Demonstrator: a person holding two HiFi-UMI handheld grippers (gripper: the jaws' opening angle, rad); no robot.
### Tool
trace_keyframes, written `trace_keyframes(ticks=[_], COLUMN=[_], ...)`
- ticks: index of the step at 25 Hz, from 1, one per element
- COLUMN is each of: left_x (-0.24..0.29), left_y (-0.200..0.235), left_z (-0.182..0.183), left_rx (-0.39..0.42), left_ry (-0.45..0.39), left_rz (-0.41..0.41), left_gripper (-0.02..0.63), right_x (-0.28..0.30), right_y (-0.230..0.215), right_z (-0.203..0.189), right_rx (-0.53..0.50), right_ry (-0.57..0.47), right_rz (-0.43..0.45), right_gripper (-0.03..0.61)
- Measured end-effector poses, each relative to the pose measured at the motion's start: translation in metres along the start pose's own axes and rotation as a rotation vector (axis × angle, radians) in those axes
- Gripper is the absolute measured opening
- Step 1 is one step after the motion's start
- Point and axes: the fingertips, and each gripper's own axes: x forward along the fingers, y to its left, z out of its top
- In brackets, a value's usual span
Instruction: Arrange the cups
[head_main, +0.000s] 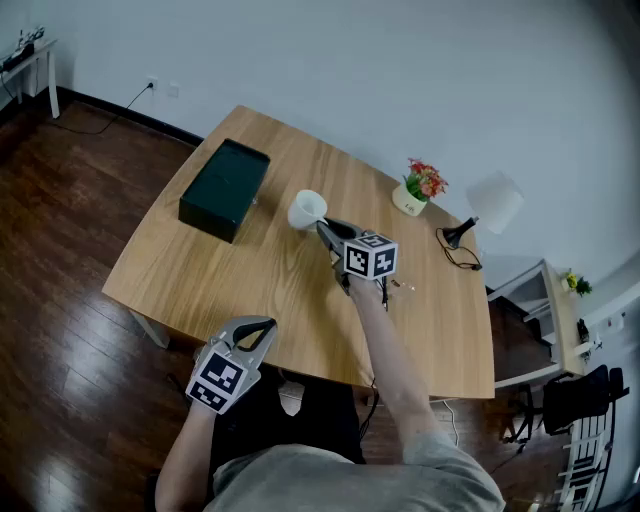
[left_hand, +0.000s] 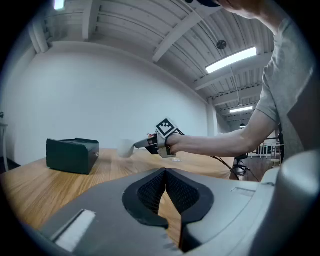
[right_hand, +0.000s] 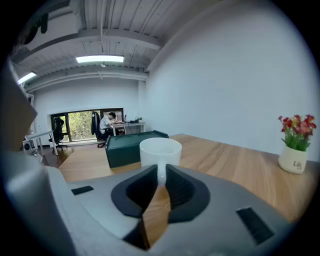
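White cup (right_hand: 160, 149), handle pinched in right tool (right_hand: 161, 176)

White walls (head_main: 400, 60), dark wood floor (head_main: 60, 200), strip lights (right_hand: 100, 59), perhaps far window (right_hand: 82, 122).

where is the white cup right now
In the head view the white cup is near the middle of the wooden table, right of the green box and left of the flower pot, its handle pinched in the right gripper.
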Motion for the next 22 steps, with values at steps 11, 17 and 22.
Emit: trace_keyframes(ticks=[11, 17, 22], left_x=[0.0, 0.002, 0.003], left_y=[-0.005, -0.007, -0.009], left_z=[0.001, -0.003, -0.005], left_rx=[-0.01, 0.015, 0.03], left_ry=[-0.014, 0.001, 0.006], left_rz=[-0.015, -0.021, -0.021], left_gripper=[0.011, 0.011, 0.011], right_x=[0.062, 0.127, 0.17], right_y=[0.021, 0.046, 0.052], right_z=[0.12, 0.131, 0.126], right_rx=[-0.14, -0.217, -0.189], right_ry=[-0.083, 0.014, 0.073], right_rz=[0.1, 0.153, 0.163], right_gripper=[0.058, 0.058, 0.058])
